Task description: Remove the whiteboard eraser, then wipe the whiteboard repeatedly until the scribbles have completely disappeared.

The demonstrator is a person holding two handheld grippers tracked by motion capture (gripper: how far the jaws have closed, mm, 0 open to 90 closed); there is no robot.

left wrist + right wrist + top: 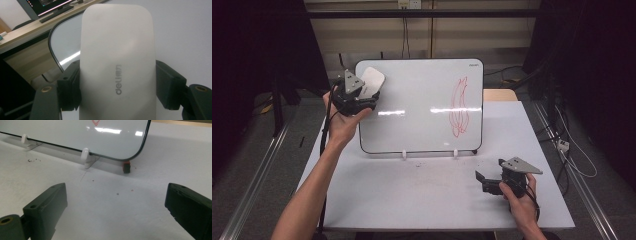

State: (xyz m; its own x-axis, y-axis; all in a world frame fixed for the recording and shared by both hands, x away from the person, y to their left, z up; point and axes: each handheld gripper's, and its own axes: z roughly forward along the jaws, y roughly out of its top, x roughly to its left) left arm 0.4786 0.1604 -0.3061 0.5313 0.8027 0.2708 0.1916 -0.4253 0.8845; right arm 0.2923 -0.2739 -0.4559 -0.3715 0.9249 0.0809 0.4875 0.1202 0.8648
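Clamped between the two black jaws of my left gripper [117, 87] was a smooth white plastic eraser block [117, 57], pressed near the upper left corner of the upright white board with its thin black rim [422, 85]. Red marker scribbles [459, 107] sat well apart, on the board's right side. My right gripper [484, 181] rested low on the white table [412, 195], jaws wide apart, holding nothing. Wiping seemed about to start; next I would need to sweep the eraser rightward across the board.
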